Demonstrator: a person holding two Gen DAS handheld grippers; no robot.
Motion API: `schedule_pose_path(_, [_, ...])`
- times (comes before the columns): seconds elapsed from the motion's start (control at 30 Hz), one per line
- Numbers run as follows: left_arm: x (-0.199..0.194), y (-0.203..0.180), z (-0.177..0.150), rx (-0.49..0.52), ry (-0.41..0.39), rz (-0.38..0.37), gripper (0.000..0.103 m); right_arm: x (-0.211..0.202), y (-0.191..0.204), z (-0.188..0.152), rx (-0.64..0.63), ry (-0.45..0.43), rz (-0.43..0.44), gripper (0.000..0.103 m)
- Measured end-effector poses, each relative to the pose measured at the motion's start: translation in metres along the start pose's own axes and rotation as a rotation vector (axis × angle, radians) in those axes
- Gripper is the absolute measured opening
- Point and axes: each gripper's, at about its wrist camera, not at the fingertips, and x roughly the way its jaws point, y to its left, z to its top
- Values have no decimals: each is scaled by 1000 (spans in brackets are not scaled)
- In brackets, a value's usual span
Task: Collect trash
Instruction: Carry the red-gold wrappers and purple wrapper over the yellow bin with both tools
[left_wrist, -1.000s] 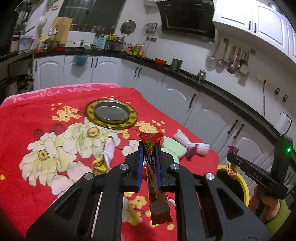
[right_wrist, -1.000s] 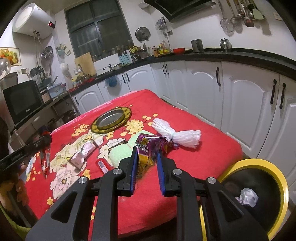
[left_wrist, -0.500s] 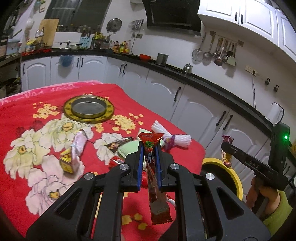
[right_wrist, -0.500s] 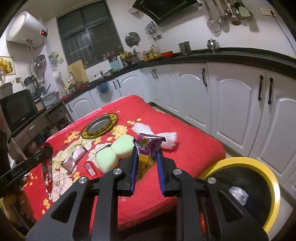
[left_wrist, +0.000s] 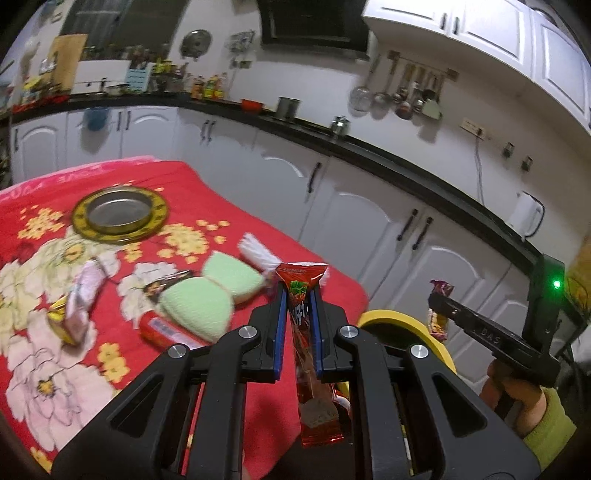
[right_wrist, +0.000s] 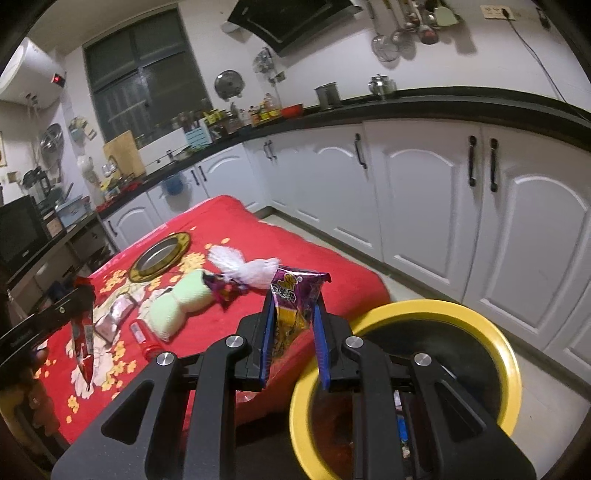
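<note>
My left gripper (left_wrist: 298, 295) is shut on a long red snack wrapper (left_wrist: 308, 332) that hangs down between its blue pads, near the table's right edge. My right gripper (right_wrist: 293, 306) is shut on a purple and yellow snack packet (right_wrist: 291, 302), held beside the rim of the yellow-rimmed bin (right_wrist: 509, 354). That bin (left_wrist: 391, 317) shows just past my left fingers too. The right gripper (left_wrist: 437, 295) with its packet appears at the right of the left wrist view. In the right wrist view the left gripper (right_wrist: 86, 295) with the red wrapper (right_wrist: 83, 339) stands at the left.
On the red flowered tablecloth (left_wrist: 229, 195) lie a green sponge (left_wrist: 207, 295), white foam net (right_wrist: 243, 266), a pink packet (left_wrist: 79, 306), a red tube (left_wrist: 162, 328), a dark wrapper (left_wrist: 166, 284) and a gold-rimmed metal dish (left_wrist: 120, 214). White cabinets (right_wrist: 443, 206) stand behind the bin.
Both grippers have swung right, away from the table's middle toward the bin, each keeping its wrapper. The bin now fills more of the right wrist view.
</note>
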Motion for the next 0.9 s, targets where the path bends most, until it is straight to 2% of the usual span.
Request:
schedule_pose_path(0.33, [31, -45, -5, 69, 44, -91, 7, -12, -32, -6, 30, 4, -56, 19])
schedule_pose_path(0.9, [99, -102, -27, 154, 182, -215, 7, -23, -88, -35, 94, 77, -137, 20])
